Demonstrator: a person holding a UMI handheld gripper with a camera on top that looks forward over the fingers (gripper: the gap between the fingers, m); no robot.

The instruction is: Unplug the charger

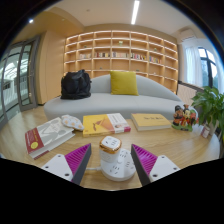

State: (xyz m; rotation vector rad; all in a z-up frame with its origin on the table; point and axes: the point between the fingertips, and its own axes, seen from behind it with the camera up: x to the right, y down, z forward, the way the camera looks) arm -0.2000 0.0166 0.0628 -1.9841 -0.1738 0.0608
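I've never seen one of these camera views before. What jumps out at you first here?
The white charger with its orange top stands between the open gripper fingers, plugged into a white power strip on the wooden table. Beyond lie scattered books, then a grey sofa with a yellow cushion.

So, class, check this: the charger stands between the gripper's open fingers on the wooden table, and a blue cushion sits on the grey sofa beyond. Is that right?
Not quite: the gripper view shows the cushion is yellow, not blue. The rest holds: the charger stands between the open fingers of the gripper on the wooden table, with the grey sofa beyond.
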